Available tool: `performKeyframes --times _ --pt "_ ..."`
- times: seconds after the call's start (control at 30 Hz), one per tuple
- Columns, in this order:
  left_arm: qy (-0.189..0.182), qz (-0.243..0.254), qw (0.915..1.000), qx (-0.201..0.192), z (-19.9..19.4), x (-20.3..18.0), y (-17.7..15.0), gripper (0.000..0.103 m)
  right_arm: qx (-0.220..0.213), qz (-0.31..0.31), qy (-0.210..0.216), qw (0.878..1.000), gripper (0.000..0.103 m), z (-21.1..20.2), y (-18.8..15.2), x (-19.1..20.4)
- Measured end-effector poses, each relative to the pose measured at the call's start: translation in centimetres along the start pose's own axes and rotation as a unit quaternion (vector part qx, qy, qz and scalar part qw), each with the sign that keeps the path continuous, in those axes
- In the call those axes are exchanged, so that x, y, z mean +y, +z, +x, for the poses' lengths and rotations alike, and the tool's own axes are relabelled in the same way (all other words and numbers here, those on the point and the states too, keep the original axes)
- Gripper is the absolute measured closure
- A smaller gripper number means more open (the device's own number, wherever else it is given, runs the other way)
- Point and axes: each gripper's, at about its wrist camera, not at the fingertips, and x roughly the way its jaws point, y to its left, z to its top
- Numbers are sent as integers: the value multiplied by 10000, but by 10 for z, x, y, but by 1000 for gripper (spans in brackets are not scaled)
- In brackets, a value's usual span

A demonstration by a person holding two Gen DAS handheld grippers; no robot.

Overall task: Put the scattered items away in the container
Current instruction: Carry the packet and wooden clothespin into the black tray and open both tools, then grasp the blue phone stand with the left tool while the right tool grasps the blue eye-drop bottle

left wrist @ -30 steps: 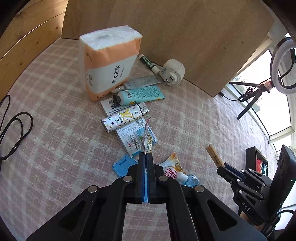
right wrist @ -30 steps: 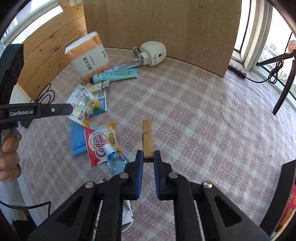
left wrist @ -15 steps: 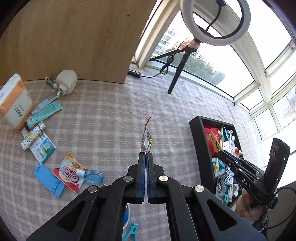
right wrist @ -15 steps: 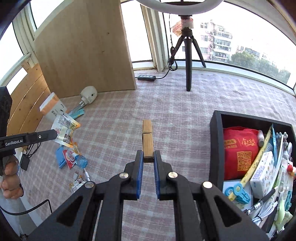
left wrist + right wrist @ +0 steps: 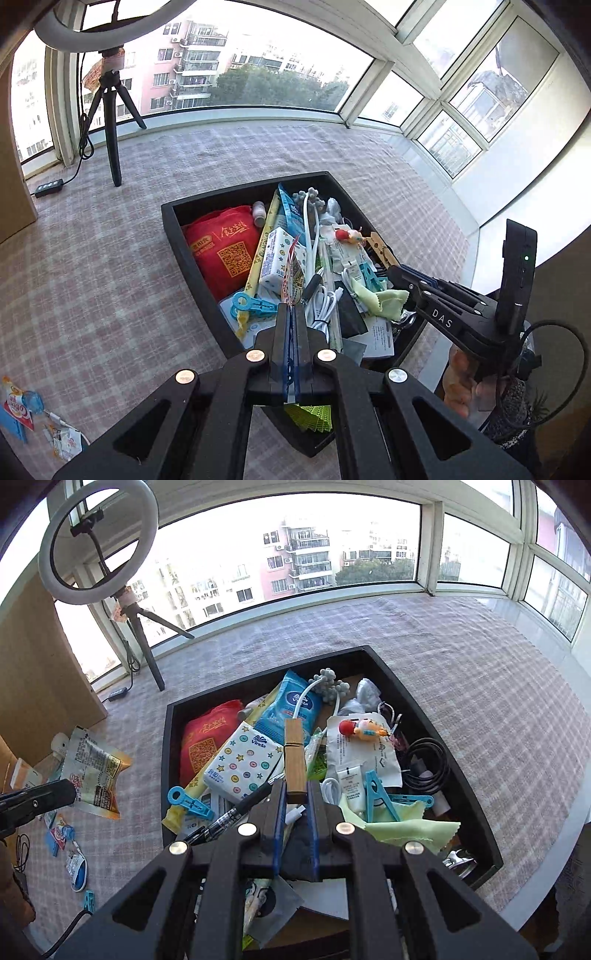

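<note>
Tools: two. The left tool (image 5: 291, 314) is pinched tight on a snack sachet (image 5: 291, 275); the right tool (image 5: 295, 794) is narrowed onto a wooden clothespin (image 5: 294, 758).
Container: one black tray (image 5: 170, 716) on the checked worktop (image 5: 480, 672), near its window-side edge; both tools hang over it.
Sachet: one, standing edge-on above the tray in the left view, its print unreadable.
Clothespin: one, pointing away from the right tool over the tray's middle.
In the tray: one red bag (image 5: 221, 251), two tissue packs, two blue plastic clips (image 5: 380, 795), one green cloth (image 5: 406, 827), one doll figure (image 5: 360, 729), one coiled black cable (image 5: 428, 762); smaller things underneath are buried and hard to name.
Left out: a few packets (image 5: 75, 864) at the worktop's left edge, cut off by the frame.
Near edge of tray: hidden behind the tools.
</note>
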Motion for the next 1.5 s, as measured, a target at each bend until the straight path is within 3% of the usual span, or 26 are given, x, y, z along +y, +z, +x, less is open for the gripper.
performKeyframes --times 0.43,0.47,0.5,0.53,0.67,0.8,1.0,1.17,1.37,1.5 --pt "336 916 9952 -74 28 -74 9 101 -97 289 -249 9992 92 -9 -3 -42" --pt "441 999 9940 -71 31 -78 8 87 -111 285 -253 9992 92 -10 -3 -43" --pt "545 1063 9928 -62 34 -79 6 59 -135 268 -245 9992 92 -10 -2 -43" --pt "571 1092 9923 -119 34 -79 5 51 -142 243 -235 9993 91 -10 -2 -43" --pt "750 1132 9905 -194 33 -76 2 53 -156 236 -243 9993 75 -11 -3 -39" --pt "810 988 9916 -201 28 -64 2 54 -153 200 -183 9995 75 -12 -2 -31" --pt "963 760 9921 -268 9 -35 -4 56 -161 16 -42 9999 75 -15 0 -10" --pt "1208 321 9919 -218 -16 16 -19 59 -147 -282 356 9989 75 -16 3 24" --pt "1804 -319 9824 -357 -62 100 -53 59 2 -882 790 9930 75 -9 -5 84" --pt "2201 -997 9698 -336 -93 168 -88 59 157 -1297 1043 9859 75 -6 -16 125"
